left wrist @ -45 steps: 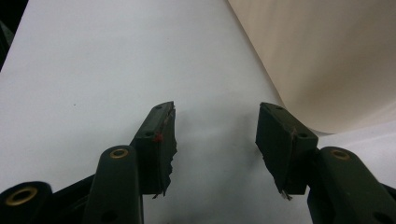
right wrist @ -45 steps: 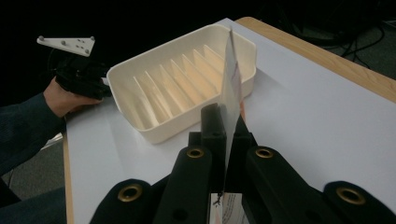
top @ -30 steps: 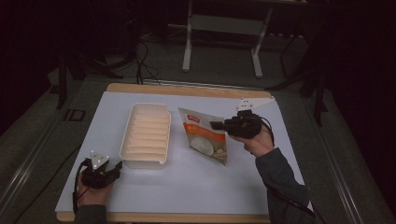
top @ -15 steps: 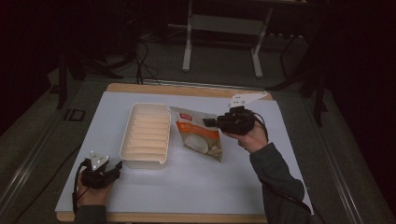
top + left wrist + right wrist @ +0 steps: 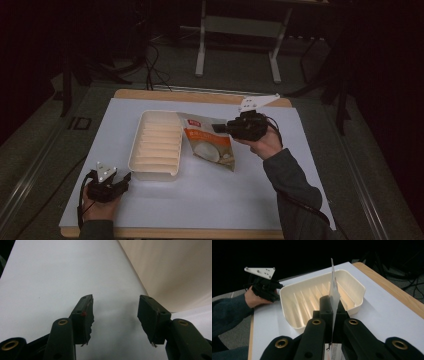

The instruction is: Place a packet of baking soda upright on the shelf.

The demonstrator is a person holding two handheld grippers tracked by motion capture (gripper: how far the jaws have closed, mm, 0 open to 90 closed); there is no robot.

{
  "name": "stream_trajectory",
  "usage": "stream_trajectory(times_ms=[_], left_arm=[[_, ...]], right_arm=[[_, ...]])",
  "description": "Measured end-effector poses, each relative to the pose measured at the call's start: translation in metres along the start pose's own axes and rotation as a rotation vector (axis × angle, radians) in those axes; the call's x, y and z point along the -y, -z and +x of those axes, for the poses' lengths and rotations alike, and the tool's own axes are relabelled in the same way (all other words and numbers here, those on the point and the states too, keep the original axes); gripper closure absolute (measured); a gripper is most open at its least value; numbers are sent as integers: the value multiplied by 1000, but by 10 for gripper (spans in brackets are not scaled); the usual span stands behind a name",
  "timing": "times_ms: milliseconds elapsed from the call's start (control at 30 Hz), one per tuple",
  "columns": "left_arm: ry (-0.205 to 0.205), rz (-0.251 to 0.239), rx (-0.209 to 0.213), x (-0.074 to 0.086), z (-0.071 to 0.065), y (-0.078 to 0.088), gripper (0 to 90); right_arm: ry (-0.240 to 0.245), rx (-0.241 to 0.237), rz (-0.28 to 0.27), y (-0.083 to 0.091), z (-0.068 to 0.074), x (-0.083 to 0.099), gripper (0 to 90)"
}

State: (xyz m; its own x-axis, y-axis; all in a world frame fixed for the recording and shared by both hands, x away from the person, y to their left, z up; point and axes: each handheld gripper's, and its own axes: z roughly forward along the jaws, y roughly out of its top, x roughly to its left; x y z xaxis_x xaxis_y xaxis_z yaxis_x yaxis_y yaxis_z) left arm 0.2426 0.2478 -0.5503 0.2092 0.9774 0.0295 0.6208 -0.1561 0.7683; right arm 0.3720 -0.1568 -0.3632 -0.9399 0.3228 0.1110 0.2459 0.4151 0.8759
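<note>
Right hand-held gripper (image 5: 223, 128) shifted left w/ snack pouch (image 5: 209, 145) since earlier frame; pouch edge now nearer tray (image 5: 156, 145), far corner lifted off white counter (image 5: 150, 215). Jaws clamped tight on pouch's top edge; in right gripper view pouch (image 5: 333, 292) stands edge-on betw. pads, ribbed cream tray (image 5: 322, 296) just beyond. Left hand-held gripper (image 5: 125, 177) unmoved at counter's near-left, just beside tray's near corner, jaws wide apart, nothing betw. them; tray wall (image 5: 170, 270) close ahead.
</note>
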Motion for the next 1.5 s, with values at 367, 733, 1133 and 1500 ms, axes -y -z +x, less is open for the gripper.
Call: stream_trajectory(times_ms=[367,733,1133,1500], left_arm=[[1,1,0,0,0,0,462],[0,3,1,0,0,0,462],[-3,6,2,0,0,0,462],[0,6,4,0,1,0,462]], right_arm=[[35,-17,-6,-5,6,-13,900],[64,-55,-15,-12,17,-26,900],[101,-96,-19,-22,28,-40,900],[128,-146,-22,-37,40,-48,900]])
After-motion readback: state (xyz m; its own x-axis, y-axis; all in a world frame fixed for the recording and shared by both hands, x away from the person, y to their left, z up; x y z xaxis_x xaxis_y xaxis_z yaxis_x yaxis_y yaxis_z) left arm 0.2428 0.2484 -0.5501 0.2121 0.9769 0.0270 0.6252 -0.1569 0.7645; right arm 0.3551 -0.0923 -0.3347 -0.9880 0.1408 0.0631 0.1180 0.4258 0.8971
